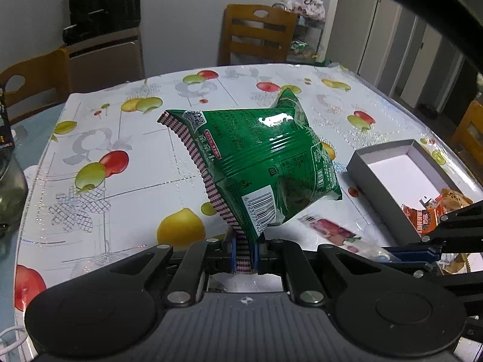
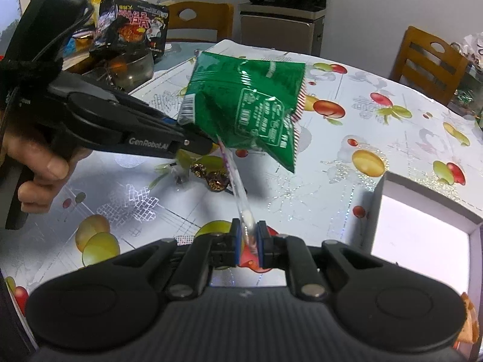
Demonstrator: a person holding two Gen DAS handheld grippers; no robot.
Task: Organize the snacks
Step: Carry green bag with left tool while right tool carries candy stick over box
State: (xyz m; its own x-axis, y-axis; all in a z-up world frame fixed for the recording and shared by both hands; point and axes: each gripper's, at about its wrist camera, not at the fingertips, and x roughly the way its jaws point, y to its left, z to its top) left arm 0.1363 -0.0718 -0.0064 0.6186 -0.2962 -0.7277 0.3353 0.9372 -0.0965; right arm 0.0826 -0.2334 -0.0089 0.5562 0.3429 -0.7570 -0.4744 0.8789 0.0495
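Above the fruit-patterned desk (image 1: 126, 187), both grippers pointed steeply down. The left gripper (image 1: 244, 252) had its jaws clamped on the checkered edge of a green snack bag (image 1: 259, 163), held clear of the desk. The right gripper (image 2: 249, 246) had its jaws closed on a clear-wrapped snack (image 2: 238, 187). An open box (image 1: 401, 169) lay nearby with snacks inside.

Bare tablecloth (image 1: 145, 175) lay open left of the hanging green packet (image 1: 256, 157), grey box (image 1: 374, 178) walled the right side, foil candies (image 2: 211, 178) sat beneath, chairs (image 1: 256, 36) ringed the far edge.
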